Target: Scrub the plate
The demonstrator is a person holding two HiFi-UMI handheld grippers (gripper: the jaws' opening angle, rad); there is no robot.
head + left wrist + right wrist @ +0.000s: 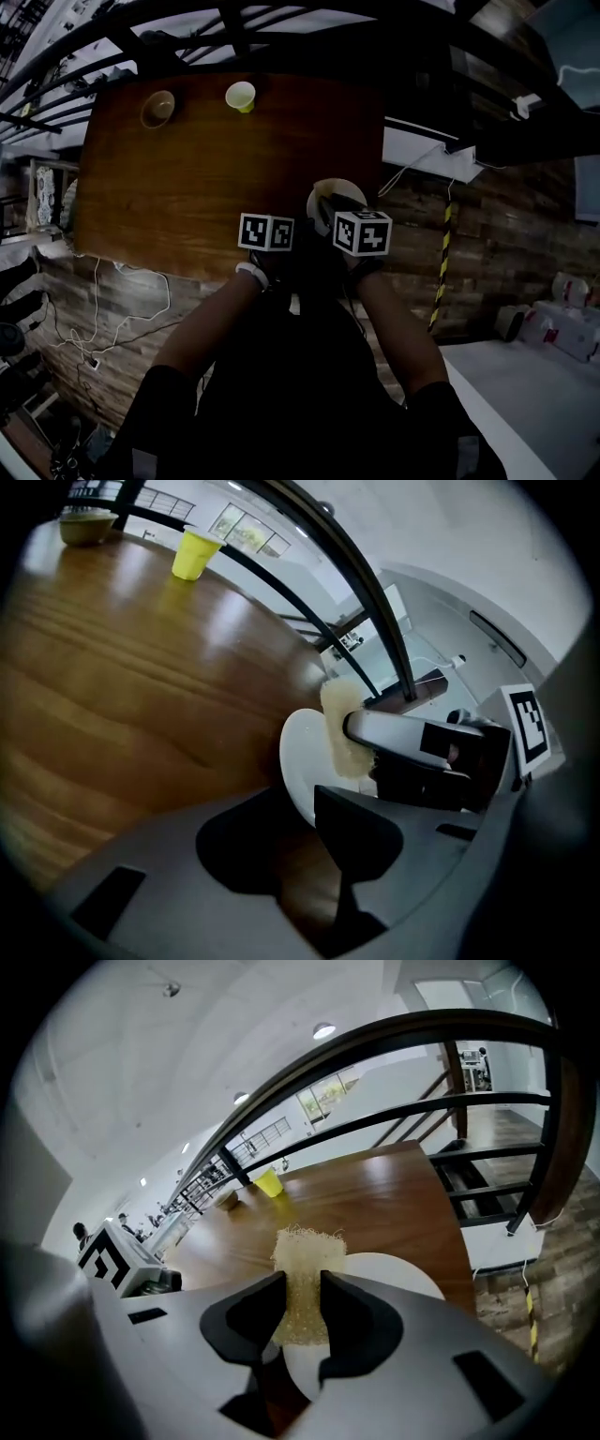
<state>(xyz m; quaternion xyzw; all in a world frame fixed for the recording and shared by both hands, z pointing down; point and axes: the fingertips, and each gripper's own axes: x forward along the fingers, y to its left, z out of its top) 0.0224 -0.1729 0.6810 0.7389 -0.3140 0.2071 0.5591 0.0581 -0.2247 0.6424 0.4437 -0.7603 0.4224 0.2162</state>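
Your left gripper (pixel 306 807) sits closest, its jaws pinched on the rim of the plate (pixel 302 752) and holding it tilted up off the flat. Just beside it, your right gripper (pixel 302 1307) has its jaws clamped on a pale, coarse-fibred sponge (pixel 307 1255), whose free end lies against the plate's face. The plate is plain white, round and smooth, with a shallow raised rim. It is at the near right part of the wooden table (pixel 187 178), right at the near edge. I cannot tell whether its lower rim touches the wood. Far across the table, well apart from the plate, stand a brownish bowl (pixel 157 109) and a yellow cup (pixel 241 96).
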